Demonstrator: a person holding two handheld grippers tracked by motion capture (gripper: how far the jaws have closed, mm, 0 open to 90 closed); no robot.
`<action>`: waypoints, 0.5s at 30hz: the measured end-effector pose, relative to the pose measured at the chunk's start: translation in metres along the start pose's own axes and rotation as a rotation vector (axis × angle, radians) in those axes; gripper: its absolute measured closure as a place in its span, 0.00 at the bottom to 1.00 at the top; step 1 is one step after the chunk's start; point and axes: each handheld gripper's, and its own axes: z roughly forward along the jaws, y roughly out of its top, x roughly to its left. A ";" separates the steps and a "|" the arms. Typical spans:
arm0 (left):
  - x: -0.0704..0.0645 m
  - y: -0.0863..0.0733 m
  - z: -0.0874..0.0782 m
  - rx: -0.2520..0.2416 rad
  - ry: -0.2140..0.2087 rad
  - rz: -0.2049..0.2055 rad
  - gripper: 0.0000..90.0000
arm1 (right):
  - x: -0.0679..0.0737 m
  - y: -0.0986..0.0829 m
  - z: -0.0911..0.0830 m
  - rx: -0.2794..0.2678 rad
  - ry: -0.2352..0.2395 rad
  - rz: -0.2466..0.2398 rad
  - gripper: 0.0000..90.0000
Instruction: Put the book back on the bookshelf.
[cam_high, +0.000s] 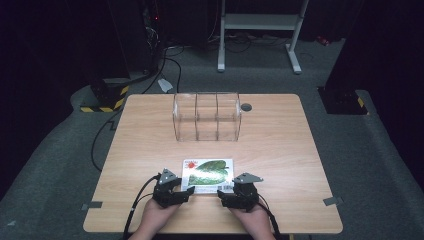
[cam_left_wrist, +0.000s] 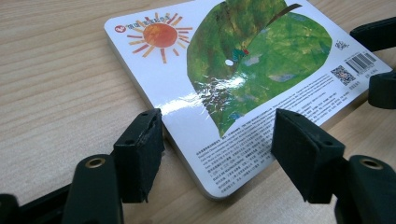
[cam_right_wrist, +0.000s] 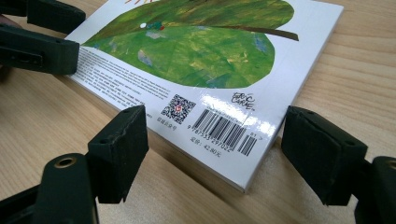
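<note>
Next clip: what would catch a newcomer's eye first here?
The glossy picture book with a big green leaf and an orange sun lies flat near the table's front edge. The left tongs and right tongs sit open at its two near corners, jaws straddling them. Behind it stands a clear plastic divided rack.

Book (cam_right_wrist: 205, 56) back cover, lying near the table's (cam_high: 280, 150) front edge:

- Barcode (cam_right_wrist: 224, 130) at one cover corner; digits under it look like 9787533297022, w/ small "01" at the end.
- Price line below the barcode: "42.80" plus a Chinese char.
- Signature (cam_right_wrist: 243, 99) above the barcode, approx. "Eric Carle".
- QR code (cam_right_wrist: 178, 108) just beside the barcode; tiny caption under it, not legible.
- Block of Chinese text (cam_left_wrist: 261, 135) along the cover edge, too small to read.
- Red logo (cam_left_wrist: 120, 28) by the sun drawing w/ Chinese chars, not legible.
</note>
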 end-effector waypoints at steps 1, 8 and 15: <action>0.000 0.000 0.000 0.000 0.000 0.000 0.39 | 0.000 0.000 0.000 0.000 0.000 0.000 0.25; -0.003 -0.004 -0.005 0.005 -0.007 0.009 0.41 | 0.003 -0.004 -0.007 0.025 0.007 -0.008 0.26; 0.003 -0.003 -0.004 -0.026 0.023 -0.029 0.40 | 0.006 -0.010 -0.007 0.004 -0.001 -0.051 0.27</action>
